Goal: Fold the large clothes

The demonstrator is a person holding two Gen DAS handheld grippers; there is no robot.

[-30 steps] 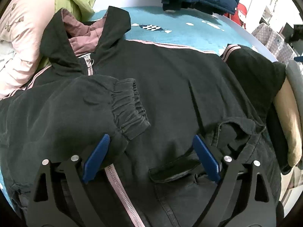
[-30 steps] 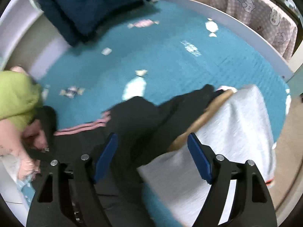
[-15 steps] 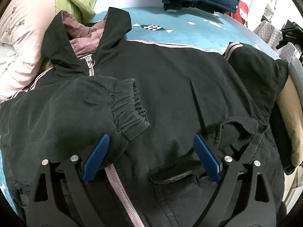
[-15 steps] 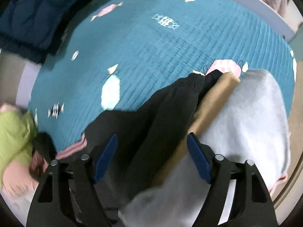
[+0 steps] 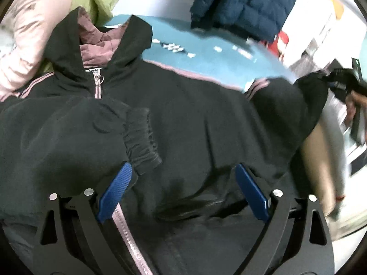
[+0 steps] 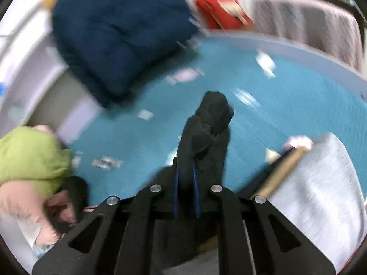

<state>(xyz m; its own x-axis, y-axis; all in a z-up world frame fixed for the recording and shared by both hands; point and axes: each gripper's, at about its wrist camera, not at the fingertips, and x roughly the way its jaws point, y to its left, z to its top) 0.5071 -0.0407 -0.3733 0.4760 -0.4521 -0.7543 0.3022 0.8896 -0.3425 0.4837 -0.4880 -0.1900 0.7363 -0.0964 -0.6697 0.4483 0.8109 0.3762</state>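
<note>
Right wrist view shows my right gripper (image 6: 185, 183) with its blue fingers (image 6: 176, 190) clenched on a bunched end of the black jacket (image 6: 206, 135), which I take to be the free sleeve, lifted clear of the teal quilted bed cover (image 6: 286, 105). In the left wrist view the jacket (image 5: 195, 114) lies spread, zipper side up, across that cover, its hood (image 5: 96, 52) with the pink lining toward the far left, and one sleeve already laid over the chest so its elastic cuff (image 5: 142, 142) rests just beside my left gripper (image 5: 181, 183). The left fingers (image 5: 114, 192) stand wide apart above the cloth, grasping nothing. I judge the step in hand to be folding in the second sleeve: one is crossed over, the other is in my right fingers. The next move calls for carrying that sleeve across the body to lie flat over the front, with the left fingers free to pin or smooth the cloth so it does not drag. The view is blurred, so I cannot tell exactly how much cloth is pinched. Around the bed: a navy puffer jacket (image 6: 119, 27) at the far edge, a green garment (image 6: 29, 158) to the left, grey folded cloth (image 6: 321, 183) to the right, and something red (image 6: 220, 6) beyond.
</note>
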